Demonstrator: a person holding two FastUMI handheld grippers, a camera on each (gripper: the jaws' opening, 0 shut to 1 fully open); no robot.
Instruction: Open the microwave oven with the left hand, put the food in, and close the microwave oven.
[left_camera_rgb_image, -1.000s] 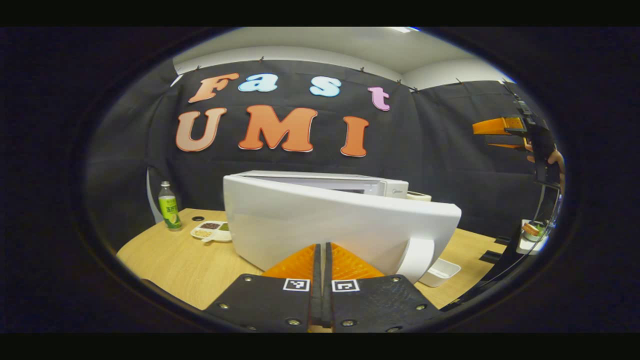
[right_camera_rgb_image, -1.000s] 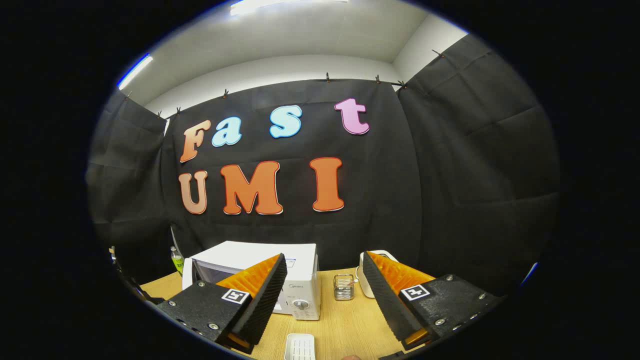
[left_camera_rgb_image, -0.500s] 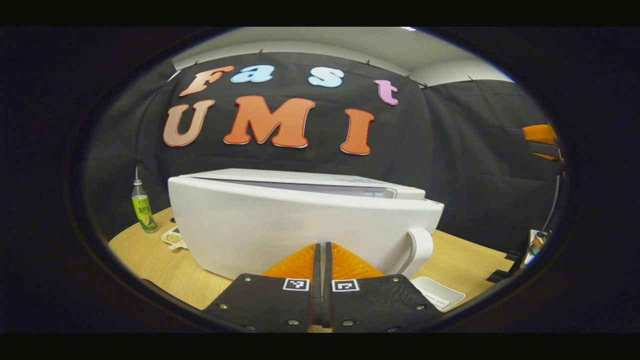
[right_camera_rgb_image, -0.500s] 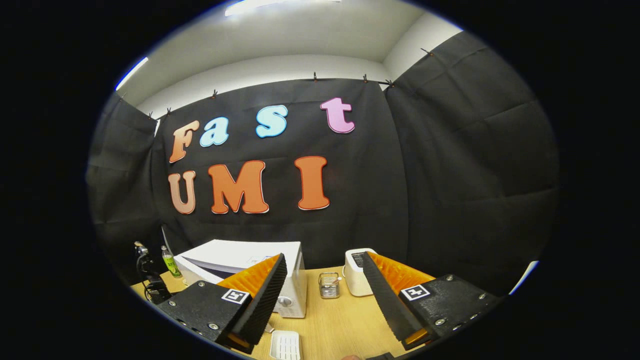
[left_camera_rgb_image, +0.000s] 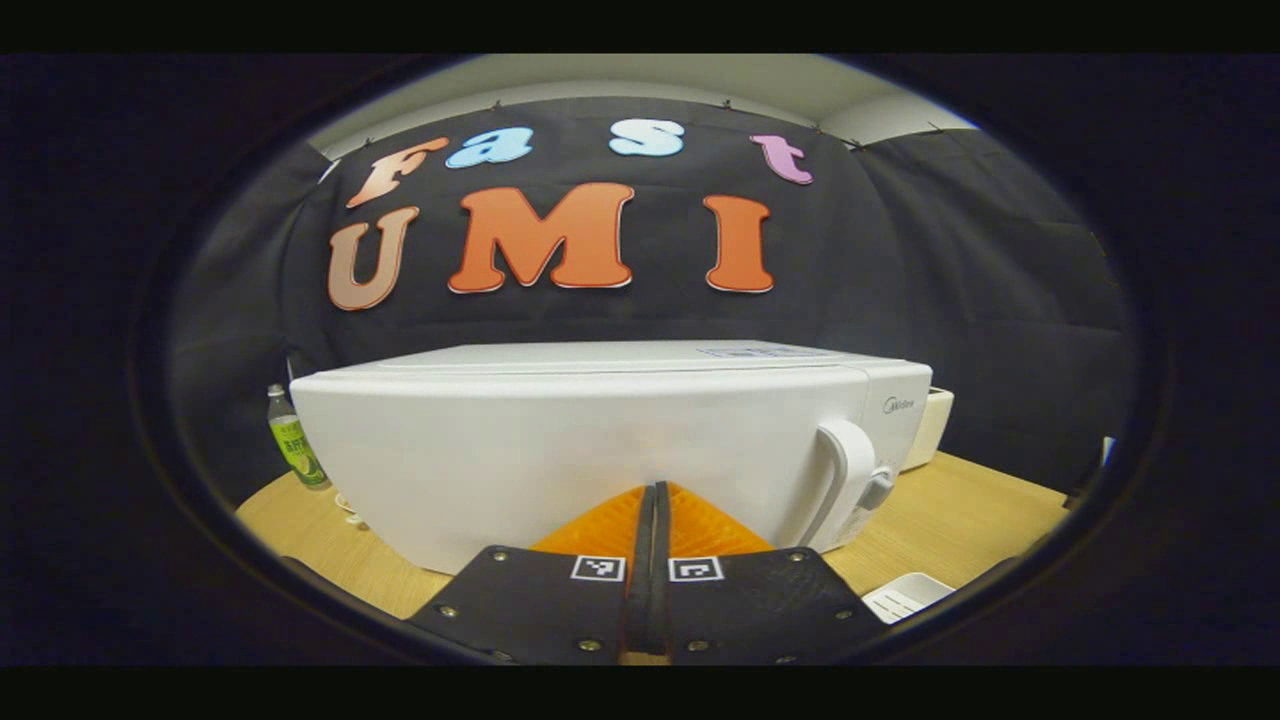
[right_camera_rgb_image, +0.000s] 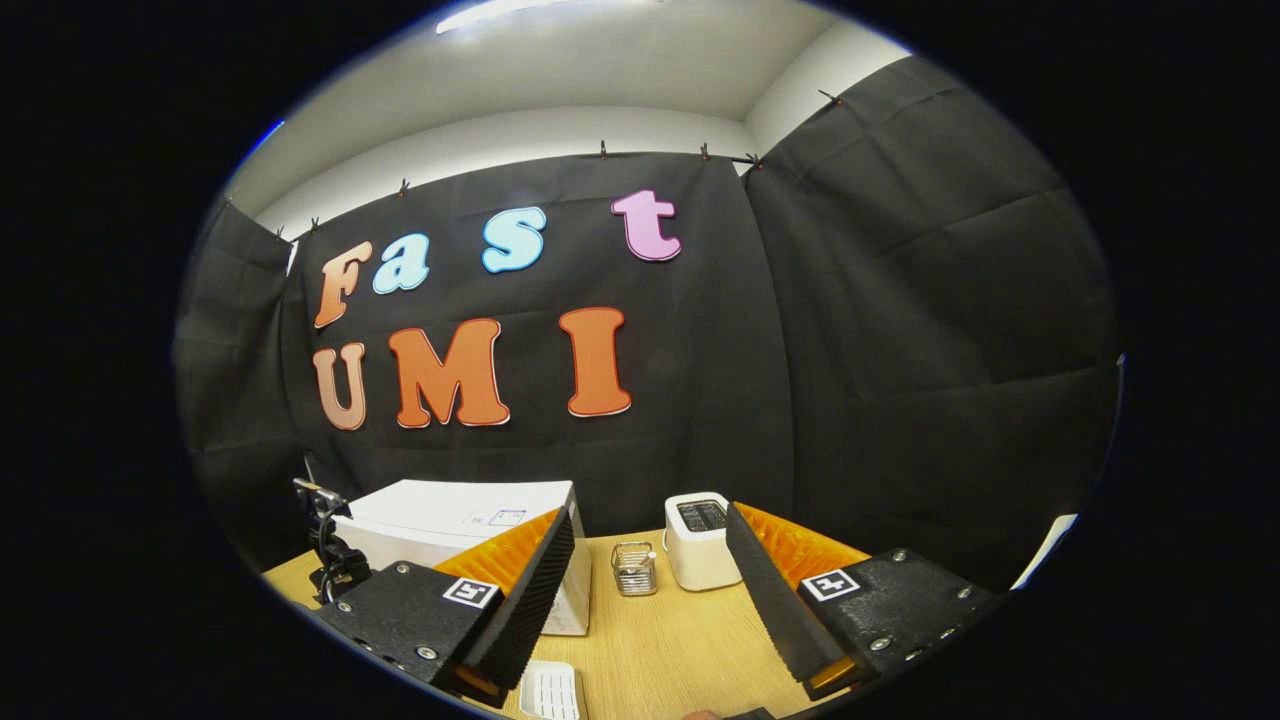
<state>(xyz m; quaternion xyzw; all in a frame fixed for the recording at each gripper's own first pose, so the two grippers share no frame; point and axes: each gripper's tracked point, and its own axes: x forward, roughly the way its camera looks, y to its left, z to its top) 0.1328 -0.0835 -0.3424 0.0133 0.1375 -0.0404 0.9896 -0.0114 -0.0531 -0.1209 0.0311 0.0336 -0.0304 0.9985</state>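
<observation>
Left gripper (left_camera_rgb_image: 655, 500), closed and empty, is pressed to the microwave door (left_camera_rgb_image: 560, 455); door looks shut, task nearly done; right gripper (right_camera_rgb_image: 648, 560) is held open, empty.

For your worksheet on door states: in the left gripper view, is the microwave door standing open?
No, the microwave door sits flush against the oven body, with no gap showing.

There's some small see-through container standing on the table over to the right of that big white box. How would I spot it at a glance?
Find the white microwave on the wooden table. To its right, in the right gripper view, stands a white toaster. Between them sits the little wire holder, the one see-through thing among solid white appliances.
</observation>
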